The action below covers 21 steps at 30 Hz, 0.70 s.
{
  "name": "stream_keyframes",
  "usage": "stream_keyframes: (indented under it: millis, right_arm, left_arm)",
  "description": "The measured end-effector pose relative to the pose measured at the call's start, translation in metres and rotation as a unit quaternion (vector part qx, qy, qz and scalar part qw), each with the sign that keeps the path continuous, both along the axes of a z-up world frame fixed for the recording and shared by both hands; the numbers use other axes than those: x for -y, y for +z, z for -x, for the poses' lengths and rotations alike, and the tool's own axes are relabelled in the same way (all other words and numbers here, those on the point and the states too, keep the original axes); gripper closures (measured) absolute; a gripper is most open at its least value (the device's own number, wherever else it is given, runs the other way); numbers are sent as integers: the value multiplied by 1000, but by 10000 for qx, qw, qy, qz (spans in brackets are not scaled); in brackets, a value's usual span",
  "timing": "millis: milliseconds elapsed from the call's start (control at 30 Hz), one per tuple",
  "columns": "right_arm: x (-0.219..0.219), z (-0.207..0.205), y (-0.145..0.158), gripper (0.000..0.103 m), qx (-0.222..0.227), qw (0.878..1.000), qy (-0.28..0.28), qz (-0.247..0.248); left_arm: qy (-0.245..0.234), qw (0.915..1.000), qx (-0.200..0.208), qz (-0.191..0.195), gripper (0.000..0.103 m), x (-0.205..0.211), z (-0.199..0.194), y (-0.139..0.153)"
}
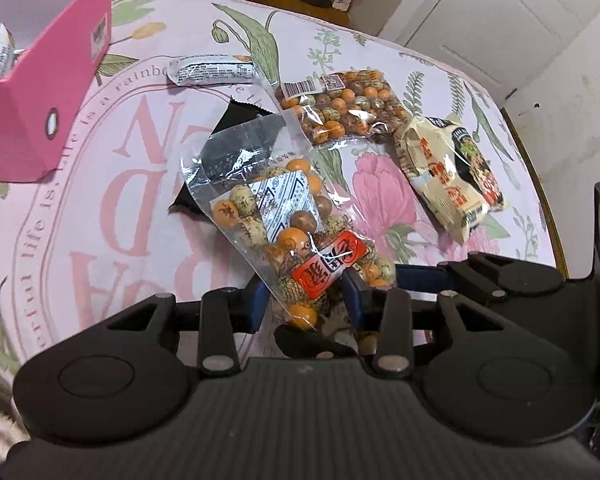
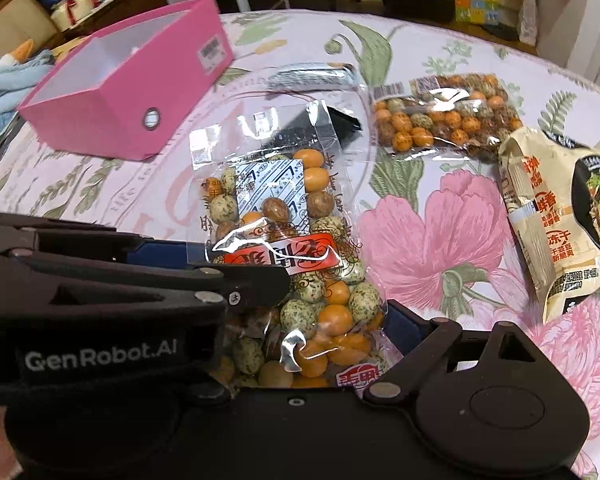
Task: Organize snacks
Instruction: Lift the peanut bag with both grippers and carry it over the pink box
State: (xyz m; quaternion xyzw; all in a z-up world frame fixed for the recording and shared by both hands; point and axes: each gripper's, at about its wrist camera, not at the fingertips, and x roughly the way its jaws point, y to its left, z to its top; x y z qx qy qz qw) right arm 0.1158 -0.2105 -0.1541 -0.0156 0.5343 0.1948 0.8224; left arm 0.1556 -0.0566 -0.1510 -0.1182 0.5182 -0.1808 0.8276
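A clear bag of coated peanuts [image 1: 284, 220] with a red label is clamped between the blue pads of my left gripper [image 1: 306, 296], raised off the cloth. The same bag [image 2: 300, 264] fills the right wrist view, with the left gripper's finger [image 2: 204, 264] coming in from the left onto it. My right gripper [image 2: 312, 340] stands around the bag's lower end; only its right finger [image 2: 404, 328] shows, so its grip is unclear. A second peanut bag [image 1: 348, 108] [image 2: 440, 120], a beige noodle packet [image 1: 448, 176] [image 2: 556, 224] and a silver sachet [image 1: 212, 70] [image 2: 312, 74] lie on the tablecloth.
An open pink box [image 1: 40, 92] [image 2: 132, 80] stands at the left, with a wrapped snack inside [image 1: 2, 52]. A black packet [image 1: 236, 132] lies under the held bag. The round table's edge [image 1: 540, 184] curves along the right. Clutter and furniture stand beyond the table.
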Motion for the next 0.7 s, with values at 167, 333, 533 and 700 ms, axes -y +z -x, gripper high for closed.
stream_keyframes:
  millis: [167,333,533,700]
  right_arm:
    - [-9,22,26,10,207,9997,150,15]
    - [-23,35,57,10,486,9981,379,74]
    - [-41,48,91,10,904,9937,656,120]
    - [-60,48,118,10,1291,9877,850,240]
  left_arm:
    - [-174,9998,62,88,66,-16,22,22]
    - [-126,9993,279,203,66,-36,41,50]
    - [-112,9974,636,309,66,-62,59,81]
    - [-84,9946,974,338,66,-82,64,108]
